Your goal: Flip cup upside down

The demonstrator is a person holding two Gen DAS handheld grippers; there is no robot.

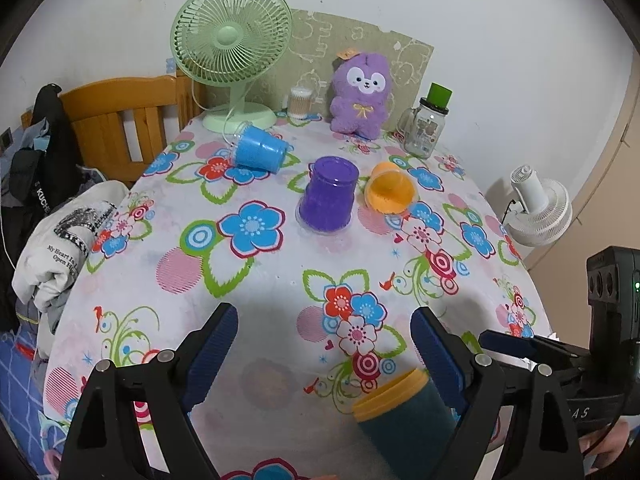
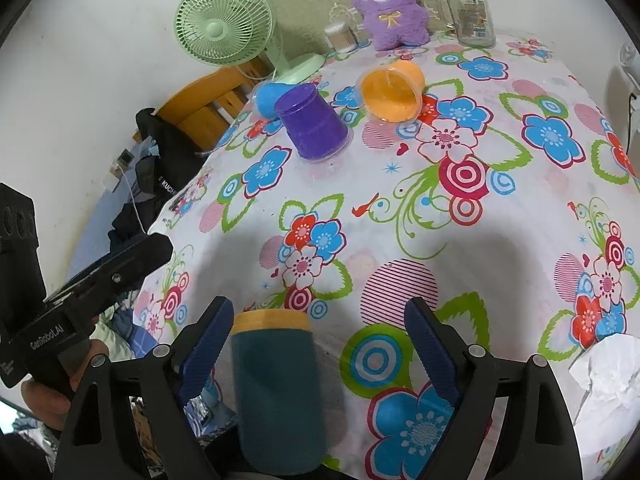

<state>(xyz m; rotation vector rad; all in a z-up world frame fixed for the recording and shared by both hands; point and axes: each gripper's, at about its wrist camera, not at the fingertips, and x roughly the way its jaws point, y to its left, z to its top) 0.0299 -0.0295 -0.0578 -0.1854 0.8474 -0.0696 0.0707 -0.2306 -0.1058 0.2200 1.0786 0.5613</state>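
A purple cup (image 1: 328, 196) stands upside down mid-table; it also shows in the right wrist view (image 2: 314, 126). A blue cup (image 1: 260, 151) lies on its side at the back left, also seen from the right (image 2: 269, 96). An orange cup (image 1: 390, 194) lies on its side, mouth toward me, also in the right wrist view (image 2: 392, 90). A teal cylinder with a yellow band (image 1: 404, 412) stands at the near edge, also in the right wrist view (image 2: 276, 396). My left gripper (image 1: 324, 340) is open and empty. My right gripper (image 2: 318, 336) is open, the cylinder beside its left finger.
A floral cloth (image 1: 256, 280) covers the table. At the back stand a green fan (image 1: 232, 52), a purple plush (image 1: 362, 92), a cotton-swab jar (image 1: 300, 102) and a glass jar (image 1: 424, 128). Clothes (image 1: 60, 240) are piled on a wooden chair at left. Crumpled tissue (image 2: 608, 376) lies at right.
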